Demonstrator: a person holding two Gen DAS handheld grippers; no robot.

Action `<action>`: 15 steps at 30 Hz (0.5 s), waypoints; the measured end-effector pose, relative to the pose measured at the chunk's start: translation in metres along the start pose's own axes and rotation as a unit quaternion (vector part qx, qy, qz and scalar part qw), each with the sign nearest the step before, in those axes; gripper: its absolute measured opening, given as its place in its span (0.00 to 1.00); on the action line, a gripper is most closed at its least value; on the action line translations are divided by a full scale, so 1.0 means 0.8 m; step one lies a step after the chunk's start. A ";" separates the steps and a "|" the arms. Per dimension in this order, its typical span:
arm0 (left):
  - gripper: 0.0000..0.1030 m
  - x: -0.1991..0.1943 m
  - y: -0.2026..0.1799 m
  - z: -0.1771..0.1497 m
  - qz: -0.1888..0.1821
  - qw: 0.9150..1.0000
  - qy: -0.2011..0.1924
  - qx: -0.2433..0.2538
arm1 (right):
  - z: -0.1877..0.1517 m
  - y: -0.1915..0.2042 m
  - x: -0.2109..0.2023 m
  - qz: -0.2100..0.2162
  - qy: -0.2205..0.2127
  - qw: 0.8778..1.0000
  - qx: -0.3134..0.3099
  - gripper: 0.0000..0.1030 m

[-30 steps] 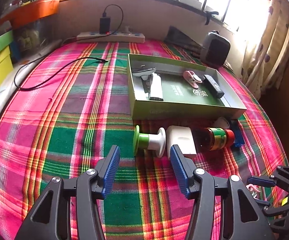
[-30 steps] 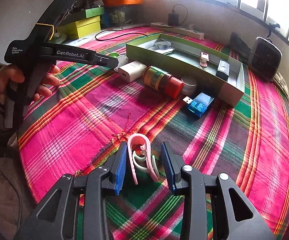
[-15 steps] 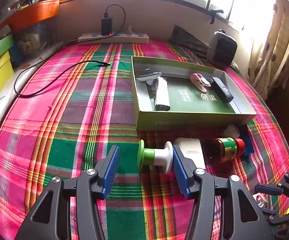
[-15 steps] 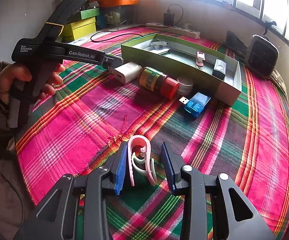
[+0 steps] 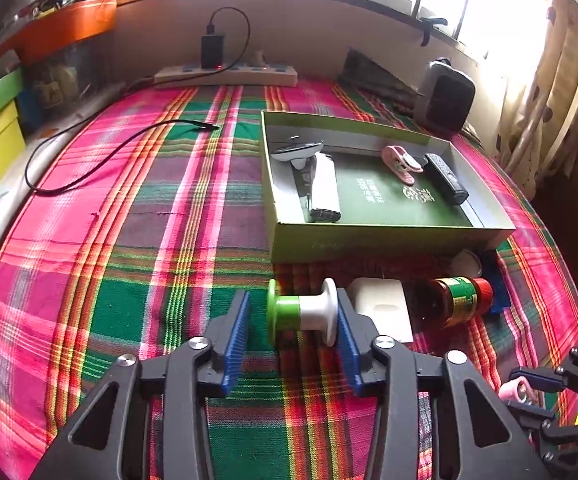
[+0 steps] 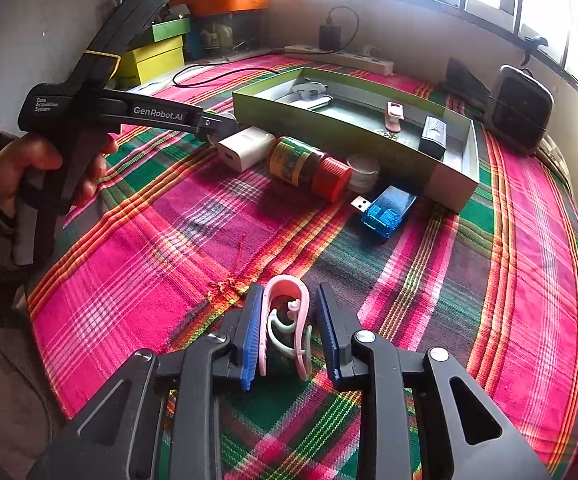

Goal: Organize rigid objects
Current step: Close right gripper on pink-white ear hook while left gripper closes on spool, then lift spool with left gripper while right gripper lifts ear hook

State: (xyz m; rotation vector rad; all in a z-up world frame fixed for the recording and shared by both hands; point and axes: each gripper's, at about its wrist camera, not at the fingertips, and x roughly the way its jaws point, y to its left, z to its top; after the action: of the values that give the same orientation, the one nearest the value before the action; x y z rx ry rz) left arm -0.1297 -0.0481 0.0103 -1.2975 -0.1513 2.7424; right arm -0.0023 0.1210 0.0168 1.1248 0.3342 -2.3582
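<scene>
Two ribbed tongs (image 5: pixel 293 334), round spool (image 5: pixel 301 312).

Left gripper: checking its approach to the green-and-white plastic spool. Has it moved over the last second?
Yes. The left gripper advanced toward the green cardboard box; the green-and-white plastic spool now sits between its open fingers.

A plaid cloth (image 5: pixel 137 240) carries a green box (image 5: pixel 369 238), spool (image 5: pixel 301 312), charger (image 5: pixel 381 304), jar (image 5: pixel 457 300), and USB stick (image 6: pixel 389 210).
</scene>
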 end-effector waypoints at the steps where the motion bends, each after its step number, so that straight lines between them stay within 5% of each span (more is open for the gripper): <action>1: 0.34 0.000 -0.001 0.000 -0.003 1.000 0.001 0.002 | 0.000 0.000 0.000 0.000 0.000 1.000 0.001 0.24; 15: 0.31 -0.002 -0.004 -0.002 0.003 1.000 -0.001 0.012 | 0.000 -0.001 0.001 -0.001 0.000 1.000 0.000 0.24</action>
State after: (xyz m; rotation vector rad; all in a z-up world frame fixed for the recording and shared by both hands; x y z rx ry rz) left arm -0.1276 -0.0446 0.0108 -1.2912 -0.1149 2.7429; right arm -0.0030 0.1213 0.0162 1.1249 0.3339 -2.3600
